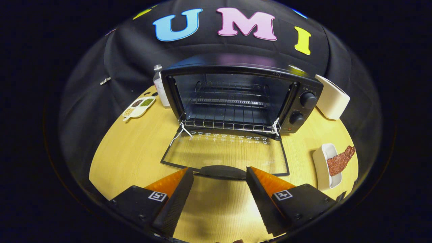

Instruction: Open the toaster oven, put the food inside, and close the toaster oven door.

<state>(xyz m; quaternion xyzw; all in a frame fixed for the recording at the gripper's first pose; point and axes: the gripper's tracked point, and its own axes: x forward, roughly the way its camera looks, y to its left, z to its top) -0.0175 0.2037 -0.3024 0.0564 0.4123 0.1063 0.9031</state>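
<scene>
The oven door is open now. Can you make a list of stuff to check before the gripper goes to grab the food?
1. Toaster oven door fully down on the table: ok.
2. Rack inside bare, room for food: ok.
3. Gripper open, holding nothing: ok.
4. Door handle between the fingertips, must back off first: not ok.
5. Food lying in the white dish, beyond the right finger: ok.
6. Food easy to pinch: cannot tell.

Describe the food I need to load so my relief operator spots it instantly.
Start at the open toaster oven on the wooden table. To its knob side lies a narrow white dish. The reddish-brown strip overhanging it is the food; the open gripper holds nothing.
</scene>
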